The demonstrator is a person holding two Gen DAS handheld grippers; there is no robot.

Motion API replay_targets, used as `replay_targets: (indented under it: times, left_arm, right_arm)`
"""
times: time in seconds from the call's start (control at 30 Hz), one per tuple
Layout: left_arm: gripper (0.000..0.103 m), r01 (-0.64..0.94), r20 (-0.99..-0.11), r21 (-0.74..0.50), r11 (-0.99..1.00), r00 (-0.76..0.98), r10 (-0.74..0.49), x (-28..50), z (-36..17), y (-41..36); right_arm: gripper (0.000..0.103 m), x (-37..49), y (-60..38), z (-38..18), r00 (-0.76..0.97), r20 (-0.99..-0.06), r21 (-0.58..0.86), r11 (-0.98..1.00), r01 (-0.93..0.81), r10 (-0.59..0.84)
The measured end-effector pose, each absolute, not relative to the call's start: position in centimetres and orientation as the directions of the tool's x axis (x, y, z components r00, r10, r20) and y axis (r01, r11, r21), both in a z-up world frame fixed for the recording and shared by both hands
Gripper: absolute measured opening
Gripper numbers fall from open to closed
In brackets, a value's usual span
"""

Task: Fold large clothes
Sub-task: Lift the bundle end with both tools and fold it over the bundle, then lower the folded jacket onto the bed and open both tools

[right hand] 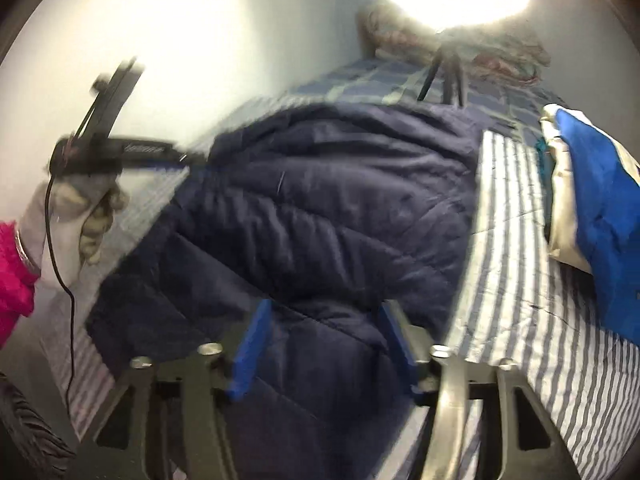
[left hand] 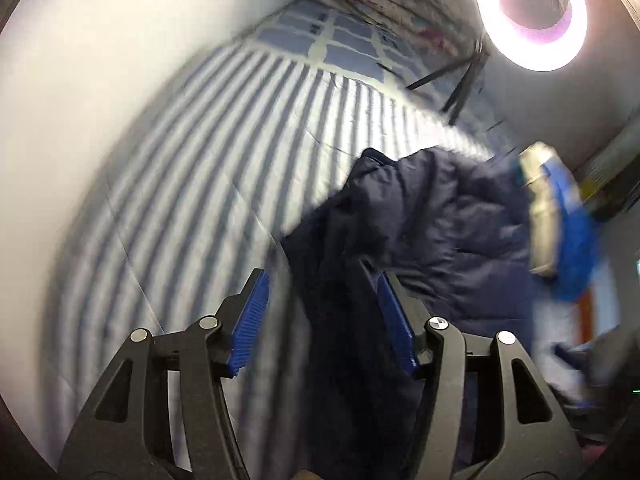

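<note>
A dark navy quilted jacket [right hand: 320, 208] lies bunched on a blue-and-white striped bed sheet [right hand: 516, 280]. In the left wrist view the jacket [left hand: 432, 220] sits right of centre, with a fold of it between the open fingers. My left gripper [left hand: 322, 312] is open, its blue pads apart. It also shows in the right wrist view [right hand: 188, 162], held by a gloved hand [right hand: 76, 216] at the jacket's far left edge. My right gripper [right hand: 326, 336] is open just above the jacket's near part. Both views are blurred.
A blue and cream folded garment [right hand: 592, 208] lies on the bed at the right; it also shows in the left wrist view [left hand: 560, 216]. A ring light [left hand: 532, 12] on a tripod [right hand: 444, 72] stands at the bed's far end, by a white wall [left hand: 100, 80].
</note>
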State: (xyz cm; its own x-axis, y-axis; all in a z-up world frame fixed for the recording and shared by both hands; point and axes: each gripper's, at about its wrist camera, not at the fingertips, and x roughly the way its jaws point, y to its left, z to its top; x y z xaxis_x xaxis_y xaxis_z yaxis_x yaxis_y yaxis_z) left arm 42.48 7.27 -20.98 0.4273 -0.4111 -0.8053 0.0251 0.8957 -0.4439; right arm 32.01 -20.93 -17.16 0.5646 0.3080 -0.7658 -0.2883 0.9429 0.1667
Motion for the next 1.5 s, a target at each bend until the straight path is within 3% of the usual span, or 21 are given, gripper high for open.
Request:
replay_targets:
  times: [0.13,0.3,0.6,1.0,1.13,1.3,1.5]
  left_arm:
    - [0.070,-0.059,-0.728,-0.642,0.765,0.361,-0.583,40.9,-22.4,10.6]
    - [0.071,-0.138,-0.621,-0.778,0.613,0.319,-0.716,39.4,-24.8,12.1]
    - [0.073,-0.203,-0.524,-0.851,0.483,0.282,-0.804,40.5,-28.5,11.8]
    - [0.072,-0.164,-0.517,-0.856,0.490,0.279,-0.810,41.9,-29.3,9.9]
    - [0.072,-0.109,-0.591,-0.803,0.585,0.262,-0.763,42.6,-28.4,7.9]
    - [0.052,-0.030,-0.678,-0.715,0.698,0.269,-0.684,42.5,-27.0,6.1]
    - [0.030,0.105,-0.751,-0.580,0.808,0.317,-0.580,41.1,-23.9,3.8]
  right_arm:
    - [0.087,31.5,-24.6,-17.2,0.594,-0.731,0.244,0.942,-0.232,0.336]
    - [0.089,32.1,-28.3,-19.0,0.564,-0.736,0.361,0.922,-0.142,0.375]
    - [0.091,34.7,-29.7,-23.4,0.471,-0.714,0.565,0.823,-0.049,0.518]
    - [0.090,37.8,-28.3,-26.5,0.460,-0.655,0.676,0.737,0.002,0.600]
    - [0.081,38.8,-26.6,-26.2,0.436,-0.669,0.661,0.750,-0.023,0.602]
    - [0.070,39.6,-24.6,-25.8,0.413,-0.720,0.599,0.800,-0.033,0.557]
    - [0.043,39.9,-21.7,-23.4,0.417,-0.787,0.466,0.881,-0.083,0.455]
